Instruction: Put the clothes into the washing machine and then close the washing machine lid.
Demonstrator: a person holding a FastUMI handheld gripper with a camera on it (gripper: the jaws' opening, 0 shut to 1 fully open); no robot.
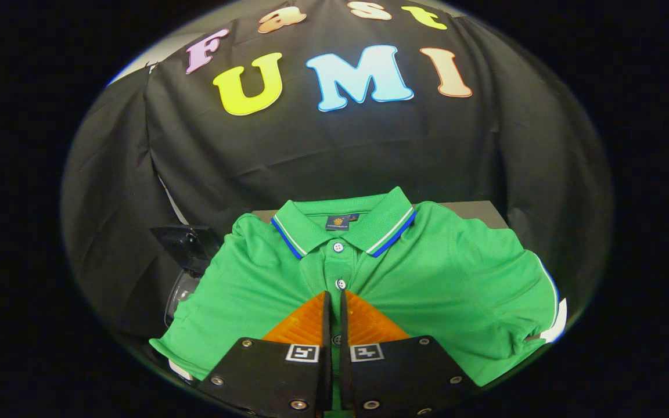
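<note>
Tabletop (474, 208) bears green polo (427, 278), collar pointing away; hand-held gripper (334, 297) pinching its placket.

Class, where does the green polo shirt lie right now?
The green polo shirt lies spread just ahead of and under the nearly closed jaws of the gripper, collar toward the wall.

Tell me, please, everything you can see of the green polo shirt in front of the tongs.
The green polo shirt looks like a knitted cotton fabric, with a collar trimmed in white and blue stripes, a buttoned placket, a small label inside the neck and white and blue trim on one sleeve. It lies face up, sleeves folded in, on a dark surface. The tongs sit nearly closed over its placket, a narrow strip of fabric showing between the fingers; whether they pinch it is unclear.
</note>
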